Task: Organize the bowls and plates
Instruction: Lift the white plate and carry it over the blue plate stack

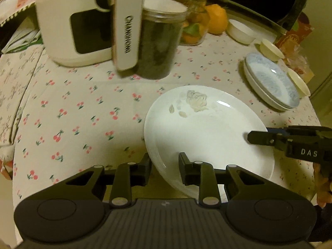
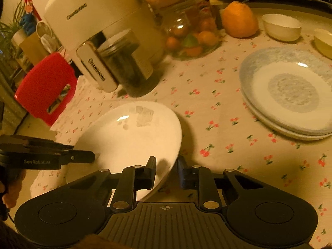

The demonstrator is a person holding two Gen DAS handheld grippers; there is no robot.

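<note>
The glazed white plate (image 1: 207, 132), rigid, slippery and breakable, is pinched at opposite rims by the left tool (image 1: 165, 161) and right tool (image 2: 166, 166).

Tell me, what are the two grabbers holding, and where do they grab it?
Both hold the white plate by its rim: the left gripper pinches the near edge, the right gripper pinches the opposite edge, and the plate is tilted.

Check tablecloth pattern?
Cream tablecloth printed with small red cherries on green stems; clearest in the left wrist view.
</note>
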